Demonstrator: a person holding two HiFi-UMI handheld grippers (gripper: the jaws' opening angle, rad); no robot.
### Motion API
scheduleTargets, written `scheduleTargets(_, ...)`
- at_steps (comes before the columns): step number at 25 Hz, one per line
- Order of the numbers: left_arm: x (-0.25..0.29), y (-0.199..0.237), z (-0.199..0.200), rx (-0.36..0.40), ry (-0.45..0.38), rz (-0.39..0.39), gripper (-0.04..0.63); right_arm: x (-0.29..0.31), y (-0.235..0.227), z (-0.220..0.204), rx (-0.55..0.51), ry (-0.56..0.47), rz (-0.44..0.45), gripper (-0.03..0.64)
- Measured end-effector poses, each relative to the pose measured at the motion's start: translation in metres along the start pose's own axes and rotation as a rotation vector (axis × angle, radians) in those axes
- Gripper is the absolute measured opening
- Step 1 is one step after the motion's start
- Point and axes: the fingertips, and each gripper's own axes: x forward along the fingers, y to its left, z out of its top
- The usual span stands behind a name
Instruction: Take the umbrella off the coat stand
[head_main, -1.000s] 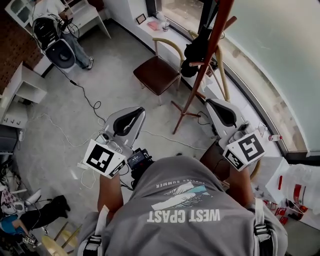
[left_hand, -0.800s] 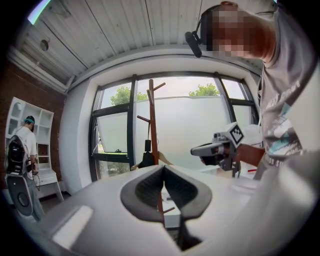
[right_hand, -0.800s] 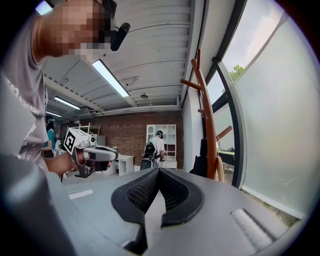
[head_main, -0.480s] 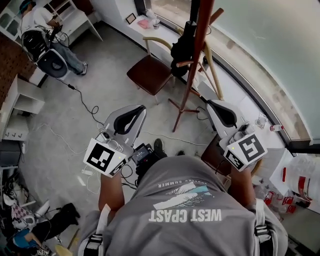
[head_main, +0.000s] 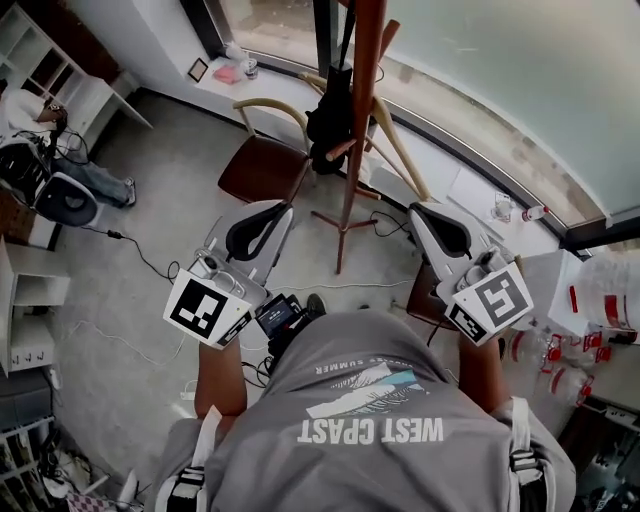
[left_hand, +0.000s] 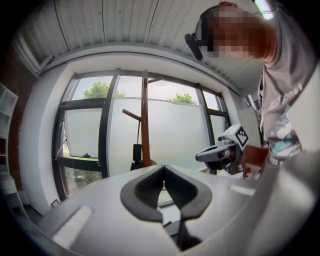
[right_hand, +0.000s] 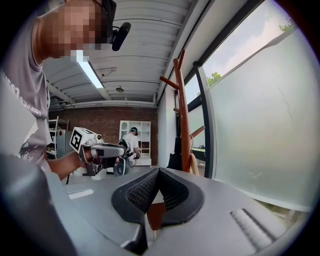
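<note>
Step in hand, as I read it: the approach; nothing is gripped yet. The left gripper and right gripper are held out in front of the person, 1 on either side of the coat stand and short of it. Both have their jaws pressed together w/ nothing between them.

The umbrella is black and folded. It hangs close against the pole on the chair side, well above the floor. In the left gripper view it dangles by a thin strap from a slanted peg.

To do it well:
- Open 1 gripper before closing in; shut jaws would only knock the umbrella and set it swinging.
- Come in level, approx. square to the folded body, and clamp on the body or handle, not the strap.
- Lift up and along the peg's slant so the strap slides off the tip, then draw away from the pole.
- The stand looks slim, so it's prob. tippy. Don't pull sideways; the other gripper could steady the pole.

Writing: the shirt reads "WEST COAST" in big letters (1 letter unclear), w/ a smaller line incl. "SUMMER". Each marker cube shows only a black-and-white square code. No brand is legible on the umbrella or stand.
</note>
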Motion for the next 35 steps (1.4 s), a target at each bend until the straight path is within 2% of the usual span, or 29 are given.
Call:
scheduleTargets(6,0.002,0.042,-0.006,-0.014,-0.019,-0.087,0.002,0.023,0.013,0.006,0.007,0.011,-0.095,0.002)
scheduleTargets(14,0.027,0.067,-0.017,-0.017,-0.032,-0.18,0.003,0.027,0.013,-0.011,0.044,0.049,-0.199,0.002)
scheduleTargets(35,0.098,0.097,-0.007,0.004,-0.057,-0.207,0.023,0.049,-0.036,-0.008,0.053,0.065,-0.211,0.002)
